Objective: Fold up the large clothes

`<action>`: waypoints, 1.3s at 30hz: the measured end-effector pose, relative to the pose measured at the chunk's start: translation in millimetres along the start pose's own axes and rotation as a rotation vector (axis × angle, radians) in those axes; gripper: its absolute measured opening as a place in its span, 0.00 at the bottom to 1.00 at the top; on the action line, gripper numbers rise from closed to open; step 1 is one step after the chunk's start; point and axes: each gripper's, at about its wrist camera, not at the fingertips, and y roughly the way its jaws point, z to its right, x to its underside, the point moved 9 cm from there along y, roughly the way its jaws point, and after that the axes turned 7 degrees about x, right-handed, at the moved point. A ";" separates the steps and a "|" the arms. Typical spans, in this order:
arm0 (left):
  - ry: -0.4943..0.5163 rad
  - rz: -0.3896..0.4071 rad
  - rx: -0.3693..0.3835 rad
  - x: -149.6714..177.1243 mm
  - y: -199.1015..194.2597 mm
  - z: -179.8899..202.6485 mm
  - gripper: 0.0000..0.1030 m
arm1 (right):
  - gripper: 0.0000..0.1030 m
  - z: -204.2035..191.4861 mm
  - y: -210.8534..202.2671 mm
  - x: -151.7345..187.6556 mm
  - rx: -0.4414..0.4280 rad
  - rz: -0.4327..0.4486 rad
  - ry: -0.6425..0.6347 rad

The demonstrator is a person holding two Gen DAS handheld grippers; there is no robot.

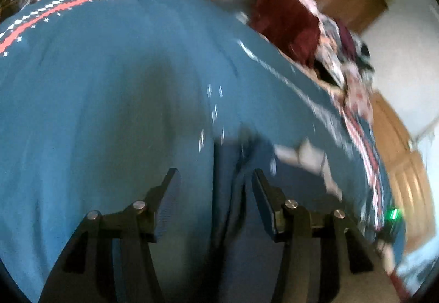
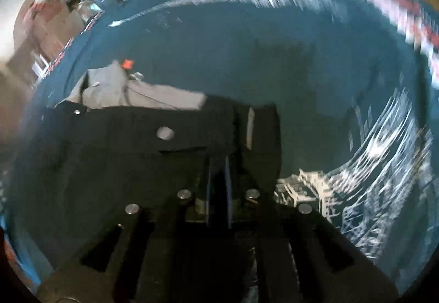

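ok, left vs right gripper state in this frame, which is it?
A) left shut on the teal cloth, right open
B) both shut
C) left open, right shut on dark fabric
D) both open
C: the left gripper has its fingers spread wide over the teal cloth with nothing pinched, while the right gripper has its blue pads nearly together on the dark garment.

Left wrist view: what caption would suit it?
Open left tool poised over a dark garment on a teal blanket.
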 end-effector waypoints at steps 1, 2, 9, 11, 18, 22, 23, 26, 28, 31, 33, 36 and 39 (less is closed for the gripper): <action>0.026 -0.020 -0.004 17.8 -6.7 0.8 0.54 | 0.10 -14.2 -10.1 -6.7 -0.013 0.033 -0.022; 0.033 -0.029 -0.002 29.3 -12.5 0.6 0.54 | 0.10 -23.4 -14.4 -10.3 -0.026 0.047 -0.028; -0.047 0.003 0.077 99.1 -52.7 7.6 0.54 | 0.10 -214.4 3.0 -34.7 -0.347 -0.006 -0.155; -0.070 0.025 0.100 111.7 -64.5 11.4 0.54 | 0.10 -283.3 13.6 -27.6 -0.441 -0.059 -0.221; -0.129 0.017 0.162 140.0 -84.8 6.7 0.55 | 0.10 -433.6 56.8 -37.9 -0.537 -0.146 -0.286; -0.112 0.021 0.167 147.1 -87.1 7.2 0.55 | 0.07 -465.8 101.0 -1.1 -0.563 -0.409 -0.276; -0.112 0.025 0.171 146.5 -87.2 8.3 0.55 | 0.06 -472.5 103.3 16.0 -0.552 -0.425 -0.313; -0.117 0.037 0.197 143.5 -87.0 9.3 0.56 | 0.05 -473.1 92.6 29.0 -0.543 -0.394 -0.368; -0.118 0.046 0.227 143.0 -88.3 9.3 0.56 | 0.03 -467.0 86.1 18.9 -0.530 -0.366 -0.372; -0.120 0.062 0.252 140.0 -93.8 9.4 0.58 | 0.12 -461.3 44.7 -6.3 -0.517 -0.195 -0.421; -0.124 0.074 0.271 141.5 -98.6 8.2 0.60 | 0.20 -453.1 23.1 -19.0 -0.490 -0.098 -0.442; -0.139 0.069 0.285 144.3 -94.8 3.0 0.60 | 0.23 -442.2 36.6 -36.0 -0.360 -0.051 -0.453; -0.133 0.060 0.280 147.2 -91.7 -0.2 0.61 | 0.20 -444.1 68.9 -46.1 -0.313 -0.086 -0.440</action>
